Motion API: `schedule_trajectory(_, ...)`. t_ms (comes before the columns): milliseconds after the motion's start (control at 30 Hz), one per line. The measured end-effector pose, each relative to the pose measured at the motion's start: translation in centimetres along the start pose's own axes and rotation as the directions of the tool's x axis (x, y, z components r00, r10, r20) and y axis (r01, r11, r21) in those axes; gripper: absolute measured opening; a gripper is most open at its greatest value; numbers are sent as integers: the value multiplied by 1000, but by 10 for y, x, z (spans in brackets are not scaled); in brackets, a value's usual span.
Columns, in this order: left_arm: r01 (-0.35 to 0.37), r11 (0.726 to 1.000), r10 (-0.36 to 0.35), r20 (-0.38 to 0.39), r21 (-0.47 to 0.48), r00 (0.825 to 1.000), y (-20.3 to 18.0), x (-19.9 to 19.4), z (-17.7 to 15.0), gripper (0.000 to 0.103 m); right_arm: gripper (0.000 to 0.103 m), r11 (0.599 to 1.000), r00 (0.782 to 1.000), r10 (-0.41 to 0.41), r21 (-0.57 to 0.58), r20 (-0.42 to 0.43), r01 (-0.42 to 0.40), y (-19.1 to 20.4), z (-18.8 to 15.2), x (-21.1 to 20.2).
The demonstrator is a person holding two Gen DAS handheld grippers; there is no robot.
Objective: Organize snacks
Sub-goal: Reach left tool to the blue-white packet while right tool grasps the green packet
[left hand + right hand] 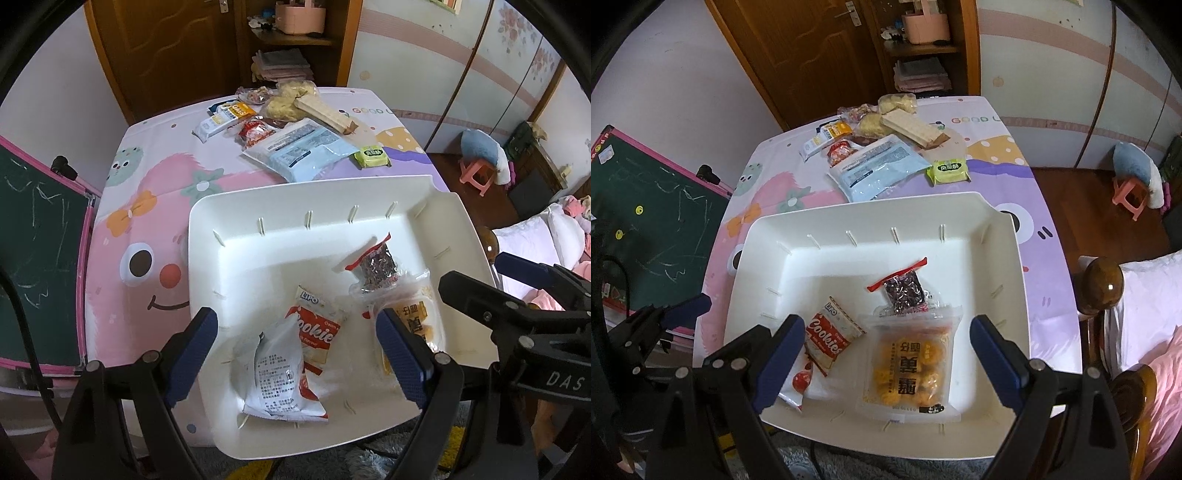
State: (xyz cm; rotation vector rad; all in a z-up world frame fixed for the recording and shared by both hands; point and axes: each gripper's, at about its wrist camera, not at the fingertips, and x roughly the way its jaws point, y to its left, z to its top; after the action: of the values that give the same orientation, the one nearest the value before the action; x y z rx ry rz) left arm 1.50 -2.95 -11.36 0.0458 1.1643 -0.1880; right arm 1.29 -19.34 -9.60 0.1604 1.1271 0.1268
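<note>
While four packets are already lying in the white tray (pixel 1004 258), I am hovering the left gripper (pixel 299 350) wide-fingered and empty over the white pouch (pixel 273 373) and cookie packet (pixel 317 332), the right gripper (pixel 886 354) equally wide above the orange snack bag (pixel 912 362). Next, I judge, I am reaching past the tray to the snack pile (pixel 882 147) farther along the bench (pixel 1027 177).

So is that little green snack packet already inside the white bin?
No, the green packet lies on the table beyond the white bin, beside the pale blue bag.
</note>
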Motion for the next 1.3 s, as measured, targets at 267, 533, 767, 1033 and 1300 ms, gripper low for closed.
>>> schedule_trajectory(267, -48, 999, 48, 81, -1, 996, 10, -8, 34, 87, 91, 999, 997, -38, 8, 62, 38, -15, 28, -7)
schedule_trajectory(533, -132, 989, 111, 251, 68, 962, 13, -41, 113, 88, 91, 996, 990, -82, -38, 112, 86, -33, 93, -12)
schedule_trajectory(767, -164, 970, 113, 269, 177, 956, 1, -25, 186, 93, 91, 986, 983, -143, -71, 113, 151, -54, 163, 6)
schedule_trajectory(1033, -42, 965, 36, 27, 260, 999, -9, 78, 239, 93, 91, 987, 989, -141, -83, -34, 138, -74, 200, 83)
schedule_trajectory(1300, 0, 966, 48, -183, 258, 982, -12, 184, 232, 93, 90, 991, 971, -115, -87, -208, 98, -78, 198, 166)
